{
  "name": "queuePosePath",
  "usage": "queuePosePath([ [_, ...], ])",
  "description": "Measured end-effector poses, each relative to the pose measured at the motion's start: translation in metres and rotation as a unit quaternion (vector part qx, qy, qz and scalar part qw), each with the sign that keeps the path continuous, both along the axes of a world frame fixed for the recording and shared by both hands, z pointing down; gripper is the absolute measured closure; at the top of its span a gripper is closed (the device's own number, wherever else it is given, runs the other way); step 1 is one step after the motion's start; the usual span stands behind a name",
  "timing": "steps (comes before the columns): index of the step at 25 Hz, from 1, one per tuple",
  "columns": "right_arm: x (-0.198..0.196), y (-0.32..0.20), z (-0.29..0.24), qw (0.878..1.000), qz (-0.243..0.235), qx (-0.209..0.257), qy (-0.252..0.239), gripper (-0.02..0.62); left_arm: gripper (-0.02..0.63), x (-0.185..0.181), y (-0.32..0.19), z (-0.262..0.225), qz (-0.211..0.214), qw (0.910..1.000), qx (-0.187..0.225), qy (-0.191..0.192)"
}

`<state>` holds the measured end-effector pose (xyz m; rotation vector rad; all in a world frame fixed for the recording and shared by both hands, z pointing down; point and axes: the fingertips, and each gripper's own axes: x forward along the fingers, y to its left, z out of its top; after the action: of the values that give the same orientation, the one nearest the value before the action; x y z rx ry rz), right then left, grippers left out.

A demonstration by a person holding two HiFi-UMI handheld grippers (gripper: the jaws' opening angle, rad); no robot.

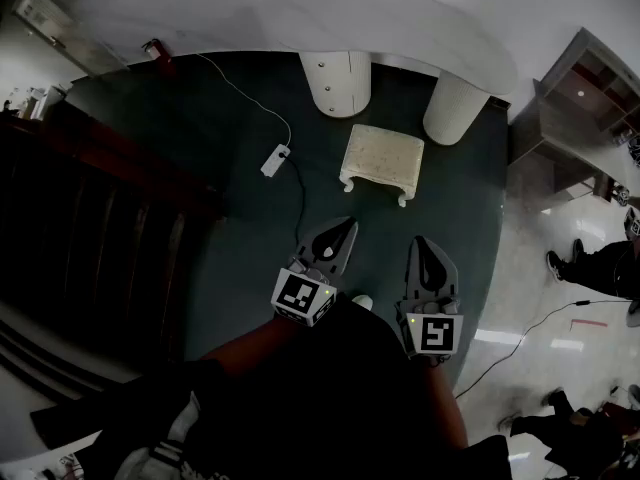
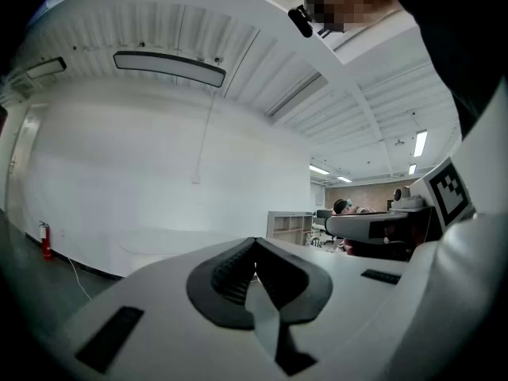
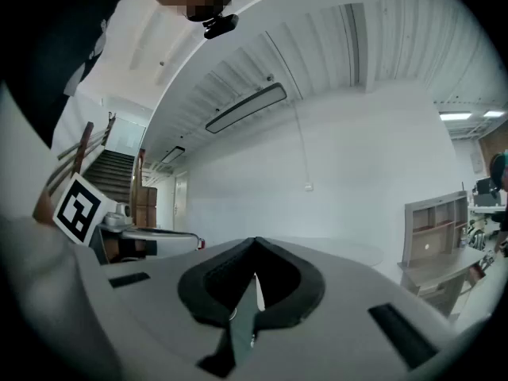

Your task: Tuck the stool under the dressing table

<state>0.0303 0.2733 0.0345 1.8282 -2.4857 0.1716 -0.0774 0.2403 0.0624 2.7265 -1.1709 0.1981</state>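
Observation:
A small cream stool (image 1: 382, 160) stands on the dark green floor in the head view, just in front of the white dressing table (image 1: 400, 23) with its two round legs (image 1: 337, 81). My left gripper (image 1: 346, 226) and right gripper (image 1: 424, 247) hover side by side nearer to me than the stool, apart from it, both pointing toward it. Each is shut with nothing between its jaws. In the left gripper view the left gripper (image 2: 255, 244) faces a white wall; the right gripper (image 3: 255, 244) in its own view does the same. The stool is hidden in both gripper views.
A white power strip (image 1: 275, 159) with its cable lies on the floor left of the stool. A dark wooden staircase (image 1: 90, 218) fills the left side. A grey shelf unit (image 1: 580, 108) stands at the right, with people's feet (image 1: 560, 263) on the pale floor.

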Motion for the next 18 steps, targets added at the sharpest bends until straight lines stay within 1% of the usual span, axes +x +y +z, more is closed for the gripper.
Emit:
queuePosePath([
  [3,-0.003,-0.003,0.006,1.000,-0.008,-0.001,-0.015,0.560,0.591,0.000,-0.007,0.009,0.007,1.0000,0.000,0.006],
  [5,-0.005,-0.008,0.013,1.000,-0.015,-0.002,-0.023,0.558,0.591,-0.001,-0.014,0.015,0.012,0.9996,-0.001,0.024],
  [7,-0.008,-0.017,0.018,0.999,-0.021,0.002,-0.030,0.558,0.591,-0.003,-0.024,0.023,0.018,0.9988,-0.009,0.044],
  [9,-0.007,-0.030,0.022,0.999,-0.018,0.004,-0.029,0.558,0.591,-0.006,-0.035,0.036,0.019,0.9985,-0.022,0.046],
  [11,-0.003,-0.046,0.025,1.000,-0.007,0.000,-0.025,0.557,0.591,-0.011,-0.049,0.047,0.016,0.9986,-0.030,0.040],
  [14,0.012,-0.075,0.041,0.999,0.024,-0.026,-0.015,0.557,0.591,-0.022,-0.078,0.064,0.006,0.9985,-0.044,0.033],
  [16,0.030,-0.095,0.053,0.997,0.059,-0.041,-0.027,0.557,0.591,-0.032,-0.100,0.076,0.000,0.9981,-0.053,0.030],
  [18,0.042,-0.118,0.062,0.995,0.076,-0.049,-0.034,0.558,0.591,-0.042,-0.121,0.087,-0.004,0.9971,-0.067,0.035],
])
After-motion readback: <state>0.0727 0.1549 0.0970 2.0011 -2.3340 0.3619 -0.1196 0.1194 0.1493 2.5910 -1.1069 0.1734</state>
